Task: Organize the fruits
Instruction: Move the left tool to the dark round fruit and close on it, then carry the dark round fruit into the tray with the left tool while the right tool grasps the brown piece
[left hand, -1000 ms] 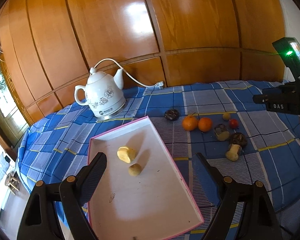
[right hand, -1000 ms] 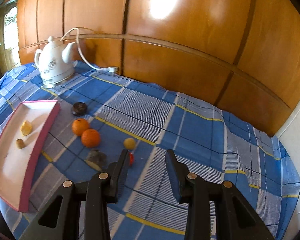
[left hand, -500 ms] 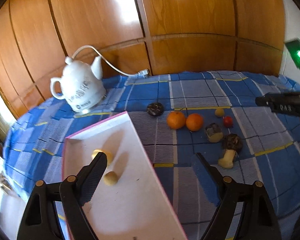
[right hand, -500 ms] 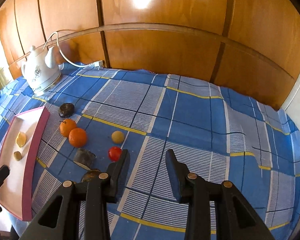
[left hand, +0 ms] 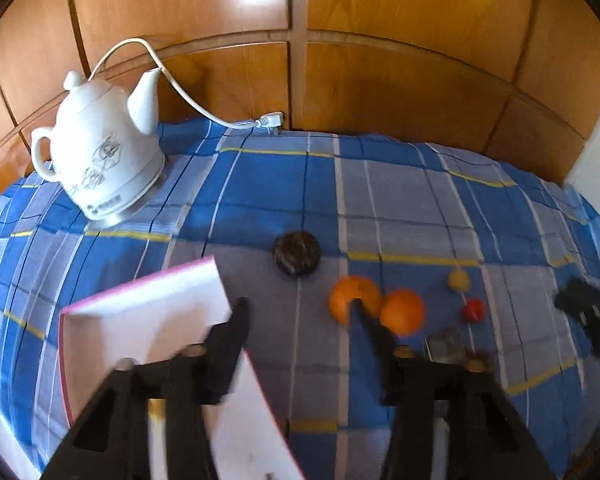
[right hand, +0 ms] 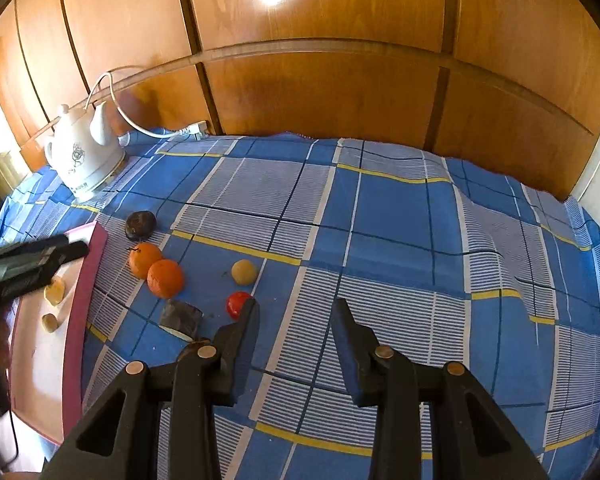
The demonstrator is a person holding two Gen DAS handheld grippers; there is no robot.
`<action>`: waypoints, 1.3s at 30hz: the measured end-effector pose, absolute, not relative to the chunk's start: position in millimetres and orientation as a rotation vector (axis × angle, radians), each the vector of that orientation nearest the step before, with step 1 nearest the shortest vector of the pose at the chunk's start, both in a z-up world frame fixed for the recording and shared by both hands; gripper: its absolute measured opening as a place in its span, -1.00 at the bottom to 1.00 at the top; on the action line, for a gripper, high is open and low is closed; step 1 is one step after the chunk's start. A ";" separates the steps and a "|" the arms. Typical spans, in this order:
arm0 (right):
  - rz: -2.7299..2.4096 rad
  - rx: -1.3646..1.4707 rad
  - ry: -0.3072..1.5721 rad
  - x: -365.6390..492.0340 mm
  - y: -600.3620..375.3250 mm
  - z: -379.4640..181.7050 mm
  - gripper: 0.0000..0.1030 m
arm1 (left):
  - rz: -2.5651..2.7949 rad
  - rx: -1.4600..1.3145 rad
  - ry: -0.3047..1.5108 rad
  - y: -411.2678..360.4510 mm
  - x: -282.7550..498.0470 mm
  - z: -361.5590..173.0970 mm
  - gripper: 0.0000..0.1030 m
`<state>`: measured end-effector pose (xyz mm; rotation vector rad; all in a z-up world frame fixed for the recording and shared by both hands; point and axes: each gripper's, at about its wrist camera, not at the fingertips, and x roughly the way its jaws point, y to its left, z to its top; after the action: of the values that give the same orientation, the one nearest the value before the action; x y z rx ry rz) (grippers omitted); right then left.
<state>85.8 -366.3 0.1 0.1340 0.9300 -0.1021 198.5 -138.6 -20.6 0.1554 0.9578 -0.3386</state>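
Surface under checked cloth: right half is bare, open room there; wood wall at the far edge. Tray at left edge, long axis running away from me, two fruit pieces inside. Oranges touching, mid-left. My left tool swung from tray toward oranges, jaws just closing, nothing between. Right tool apart, narrow gap, holding nothing, beside red fruit.

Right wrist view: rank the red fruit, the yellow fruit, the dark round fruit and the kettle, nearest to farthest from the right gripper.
From the right gripper:
1. Red fruit, at its left fingertip.
2. Yellow fruit, just beyond.
3. Dark round fruit, far left.
4. Kettle, back left corner.
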 end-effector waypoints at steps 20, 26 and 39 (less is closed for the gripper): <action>-0.115 0.007 0.912 88.2 -347.3 -1.5 -0.28 | -0.304 0.229 1.116 -173.3 283.8 -91.6 -0.12; -0.131 -0.043 0.877 86.6 -342.0 4.3 -0.28 | -0.312 0.226 1.094 -172.3 276.5 -90.3 -0.13; -0.168 -0.051 0.913 90.8 -346.6 -7.2 -0.28 | -0.338 0.169 0.967 -159.8 245.7 -51.7 -0.13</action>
<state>90.8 -346.6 -7.2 -0.0510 0.9127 -0.1677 245.7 -159.8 -51.7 0.1689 0.9667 -0.3383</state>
